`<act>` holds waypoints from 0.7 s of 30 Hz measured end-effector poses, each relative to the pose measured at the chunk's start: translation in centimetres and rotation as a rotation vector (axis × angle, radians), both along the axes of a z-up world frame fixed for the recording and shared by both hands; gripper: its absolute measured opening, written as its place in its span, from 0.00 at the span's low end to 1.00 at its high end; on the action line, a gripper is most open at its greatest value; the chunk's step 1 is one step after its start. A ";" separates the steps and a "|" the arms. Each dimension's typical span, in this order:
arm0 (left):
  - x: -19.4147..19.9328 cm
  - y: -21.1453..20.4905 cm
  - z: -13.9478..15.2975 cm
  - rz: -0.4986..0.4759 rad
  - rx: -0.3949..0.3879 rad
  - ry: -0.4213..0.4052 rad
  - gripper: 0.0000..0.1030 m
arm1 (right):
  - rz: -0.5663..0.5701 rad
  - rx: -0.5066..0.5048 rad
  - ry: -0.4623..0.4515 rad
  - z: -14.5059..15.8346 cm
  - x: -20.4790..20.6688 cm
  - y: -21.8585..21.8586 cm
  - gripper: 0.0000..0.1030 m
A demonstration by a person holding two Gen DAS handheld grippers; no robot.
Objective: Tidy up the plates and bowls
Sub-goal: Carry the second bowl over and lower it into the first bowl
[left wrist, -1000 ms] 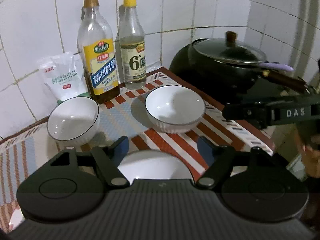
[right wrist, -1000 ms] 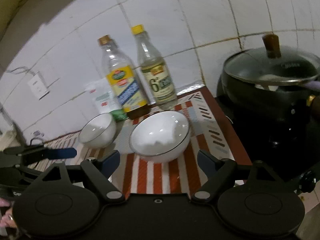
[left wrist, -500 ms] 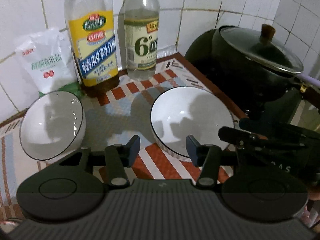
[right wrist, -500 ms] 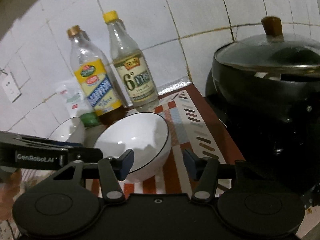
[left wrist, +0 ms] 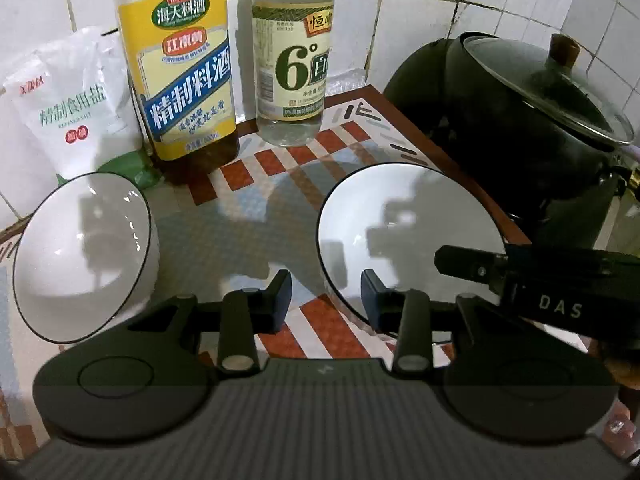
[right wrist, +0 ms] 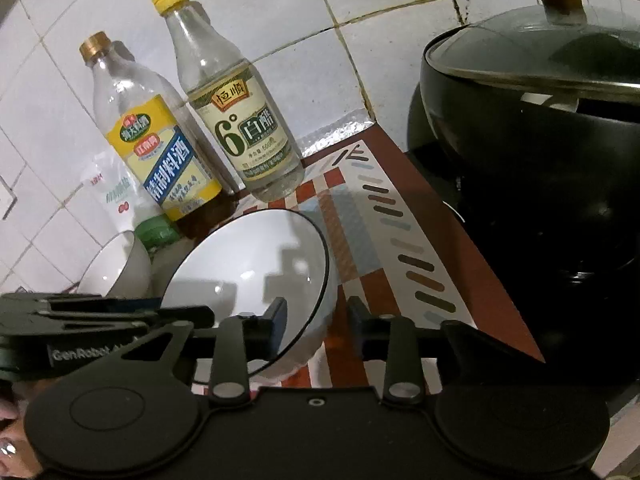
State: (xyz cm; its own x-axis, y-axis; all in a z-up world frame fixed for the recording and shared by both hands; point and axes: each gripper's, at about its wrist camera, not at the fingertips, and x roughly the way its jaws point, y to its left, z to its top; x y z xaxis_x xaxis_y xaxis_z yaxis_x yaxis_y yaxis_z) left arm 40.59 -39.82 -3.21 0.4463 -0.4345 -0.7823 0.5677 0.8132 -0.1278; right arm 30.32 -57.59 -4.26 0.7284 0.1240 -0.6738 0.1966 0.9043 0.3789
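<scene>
Two white bowls with dark rims stand on a striped mat. The larger bowl [left wrist: 408, 236] [right wrist: 248, 280] is on the right, the smaller bowl [left wrist: 80, 252] [right wrist: 116, 268] on the left. My left gripper [left wrist: 324, 300] is open, its right finger at the larger bowl's near-left rim. My right gripper [right wrist: 316, 320] is open and straddles the larger bowl's near-right rim, one finger inside and one outside. It also shows in the left wrist view as a dark bar [left wrist: 540, 280] over the bowl's right edge.
A cooking-wine bottle [left wrist: 180, 80] [right wrist: 156, 148], a vinegar bottle [left wrist: 292, 64] [right wrist: 240, 128] and a salt bag [left wrist: 68, 108] stand against the tiled wall. A black lidded wok [left wrist: 532, 120] [right wrist: 536, 152] sits close on the right.
Both grippers have moved forward and down to the larger bowl. Their jaws have narrowed. The right gripper's fingers now straddle the bowl's rim.
</scene>
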 end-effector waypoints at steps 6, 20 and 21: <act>-1.0 -0.4 0.1 -0.047 0.030 -0.043 0.17 | -0.004 -0.106 -0.034 0.4 -0.3 1.8 0.21; -6.2 2.7 4.0 -0.088 0.014 -0.130 0.15 | -0.036 -0.080 -0.060 4.8 -4.6 3.9 0.16; -6.7 3.1 4.4 -0.091 0.016 -0.135 0.15 | -0.028 -0.080 -0.047 5.3 -5.0 4.4 0.16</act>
State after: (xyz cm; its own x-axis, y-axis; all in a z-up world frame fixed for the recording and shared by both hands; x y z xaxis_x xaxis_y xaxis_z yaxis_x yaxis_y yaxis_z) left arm 33.88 -36.72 1.17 0.5075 -0.4657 -0.7250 0.6504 0.7589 -0.0322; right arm 25.35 -53.23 1.01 0.7620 0.0496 -0.6457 0.2063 0.9265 0.3147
